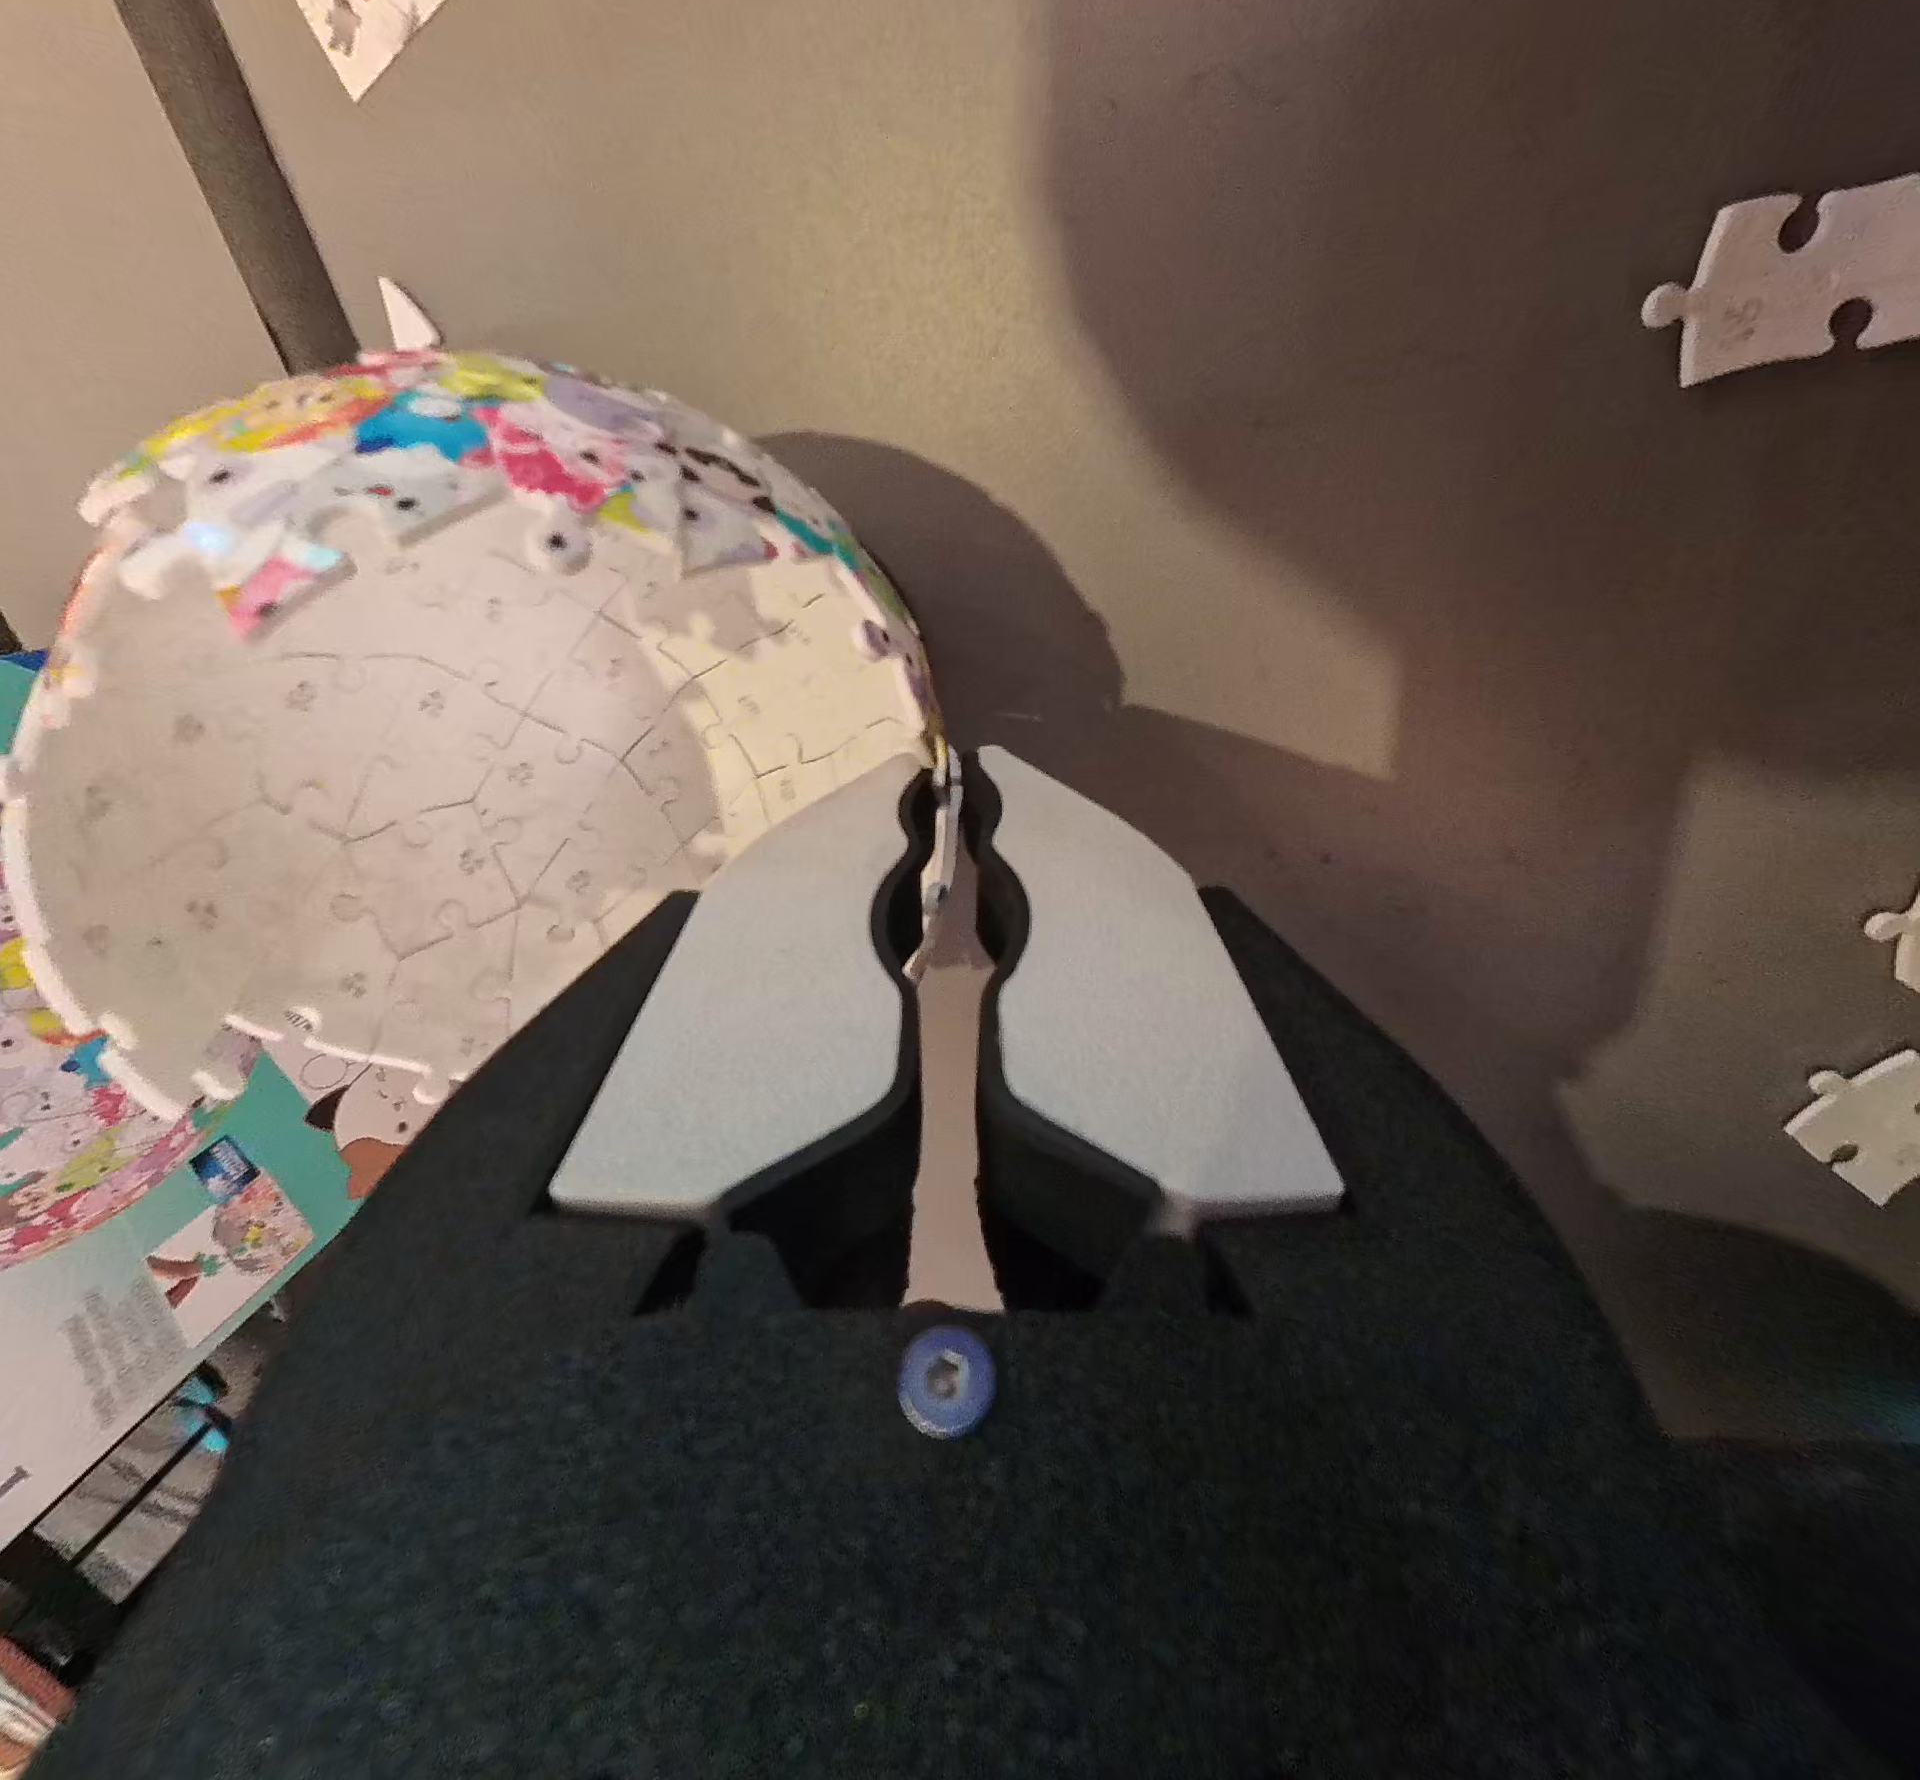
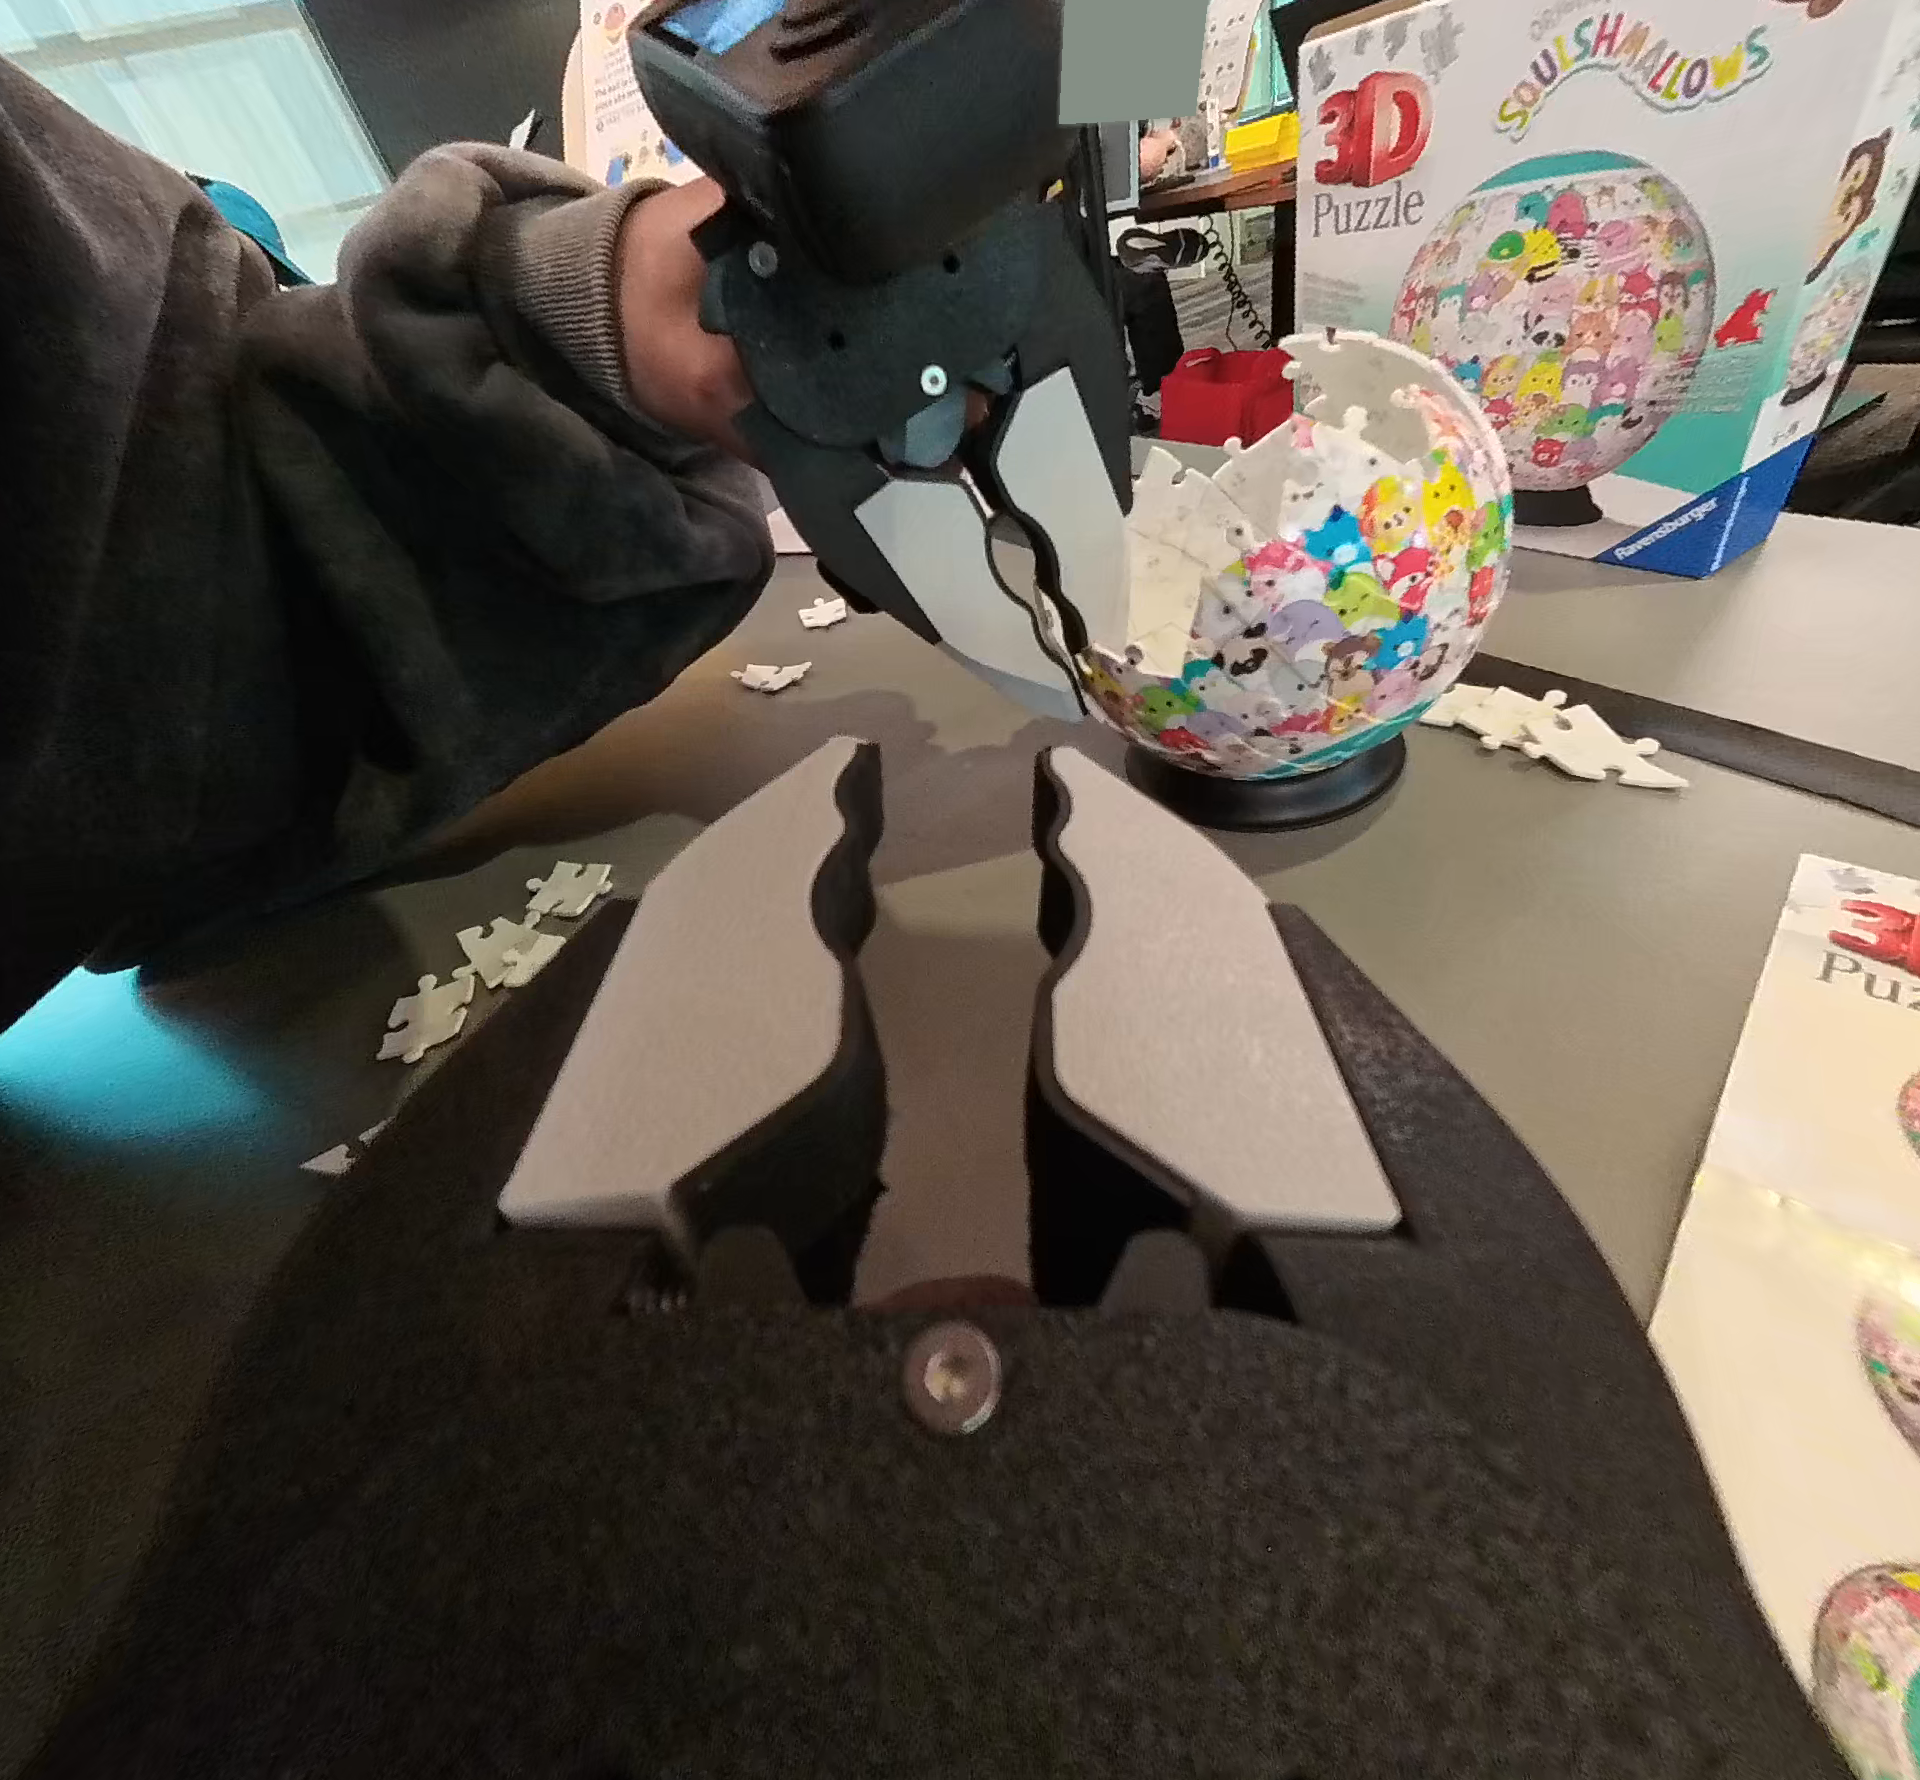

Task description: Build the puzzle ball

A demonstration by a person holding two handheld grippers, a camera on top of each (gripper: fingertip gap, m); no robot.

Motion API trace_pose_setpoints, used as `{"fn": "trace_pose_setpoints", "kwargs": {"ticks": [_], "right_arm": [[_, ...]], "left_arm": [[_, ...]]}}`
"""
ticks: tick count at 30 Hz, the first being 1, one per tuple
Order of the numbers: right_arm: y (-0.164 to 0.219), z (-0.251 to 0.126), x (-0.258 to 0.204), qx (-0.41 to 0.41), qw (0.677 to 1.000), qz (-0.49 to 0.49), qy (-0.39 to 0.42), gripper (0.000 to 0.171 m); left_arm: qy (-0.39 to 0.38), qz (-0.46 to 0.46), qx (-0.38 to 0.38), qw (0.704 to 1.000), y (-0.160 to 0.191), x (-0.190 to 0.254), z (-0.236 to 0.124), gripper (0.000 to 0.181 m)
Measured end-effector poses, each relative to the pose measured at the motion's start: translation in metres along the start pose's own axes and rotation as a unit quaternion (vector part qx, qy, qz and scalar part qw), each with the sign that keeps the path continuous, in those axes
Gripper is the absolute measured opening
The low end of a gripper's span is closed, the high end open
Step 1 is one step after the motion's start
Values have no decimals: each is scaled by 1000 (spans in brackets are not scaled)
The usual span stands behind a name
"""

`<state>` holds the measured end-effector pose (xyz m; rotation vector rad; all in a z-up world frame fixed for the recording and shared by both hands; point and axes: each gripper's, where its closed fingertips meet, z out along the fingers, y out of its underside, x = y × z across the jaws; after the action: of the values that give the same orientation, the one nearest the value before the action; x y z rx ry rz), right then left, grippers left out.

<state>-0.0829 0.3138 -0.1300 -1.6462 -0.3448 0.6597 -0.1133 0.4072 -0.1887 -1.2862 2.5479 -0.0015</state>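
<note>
While right gripper [image 2: 956, 774] gapes empty, left gripper [image 1: 951, 795] pinches puzzle ball [image 1: 447, 691] rim.

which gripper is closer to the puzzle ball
Left. The left gripper is shut on the open rim of the puzzle ball; the right gripper hangs open in front of it, apart from it.

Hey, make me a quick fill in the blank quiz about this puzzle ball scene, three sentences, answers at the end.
1. The left tongs are shut on the ball's open ______, at the edge of the puzzle ball.
2. The puzzle ball sits on a round ______ stand.
3. The right tongs hold nothing and stand ______.

Missing words: rim; black; open
</note>
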Motion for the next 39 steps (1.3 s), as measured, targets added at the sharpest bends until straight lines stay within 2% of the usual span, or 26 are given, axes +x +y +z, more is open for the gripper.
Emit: {"fn": "trace_pose_setpoints", "kwargs": {"ticks": [9,14,19,21,23,25,27,29,30,34,36,38,39], "right_arm": [[0,0,0,1,1000,6,-4,27],[0,0,1,2,1000,14,-4,27],[2,4,0,-11,1000,7,-4,28],[6,10,-2,-32,999,-21,-11,30],[14,19,3,-94,993,-77,0,31],[16,31,9,-164,976,-146,12,34],[10,46,15,-229,946,-230,29,38],[3,63,26,-294,907,-294,68,51],[2,70,30,-323,888,-315,87,50],[19,93,35,-438,809,-383,88,40],[24,99,38,-473,775,-407,96,35],[27,98,47,-507,741,-426,107,24],[30,98,48,-520,736,-420,106,22]], "left_arm": [[-5,-2,4,1000,-3,-2,1,4],[-40,-1,23,999,-5,-5,-1,10],[-84,-58,79,992,-1,-8,-26,38],[-104,-103,120,982,7,-8,-42,39],[-109,-166,187,962,16,-5,-53,39],[-90,-229,278,928,24,4,-56,33],[-69,-293,357,884,34,8,-51,31],[-53,-333,408,849,45,11,-43,31],[-60,-340,421,839,51,11,-40,31],[-113,-326,444,827,64,9,-46,31],[-94,-334,466,814,65,14,-48,27],[-61,-343,459,817,68,23,-44,27],[-53,-344,465,814,67,27,-45,27]]}}
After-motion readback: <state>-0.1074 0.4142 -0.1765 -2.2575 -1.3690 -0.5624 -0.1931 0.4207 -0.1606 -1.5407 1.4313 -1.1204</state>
